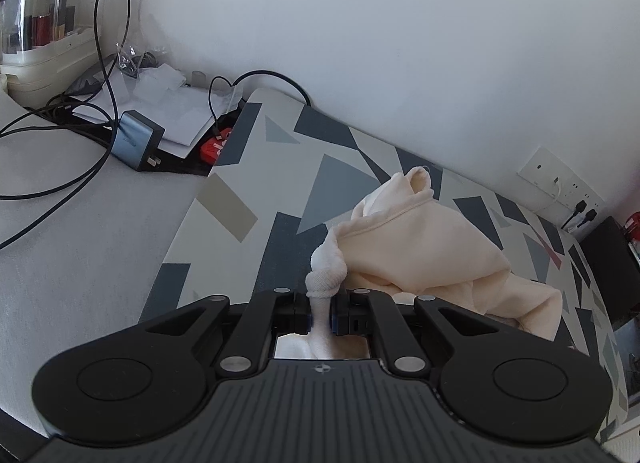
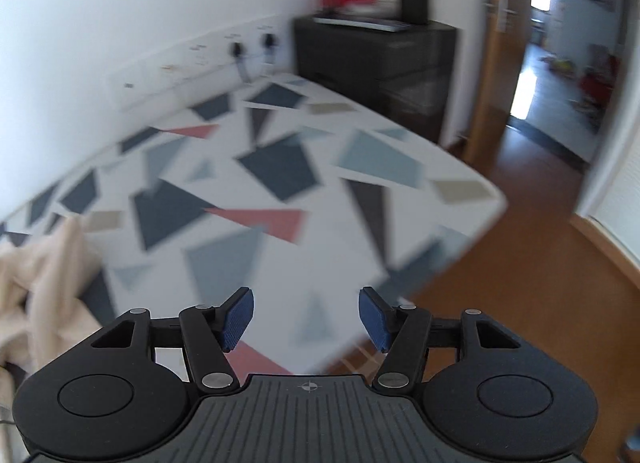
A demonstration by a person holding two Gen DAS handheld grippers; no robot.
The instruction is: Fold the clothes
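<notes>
Your left tool is clamped narrow on a bunched white bit of cloth, part of the cream garment heaped on the right side of the patterned bench. Your right tool is wide with nothing between its pads, over bare bench; the heap lies off to its left. That view is blurred, so probably mid-swing. With only 1 pinch holding, lifting now could drag the heap into a tangle or slip it free.

Cream garment, soft fleece-like fabric, lying crumpled in a loose heap on the geometric-patterned tabletop; one white ribbed cuff, twisted into a knot-like bunch, is raised at its near edge.
</notes>
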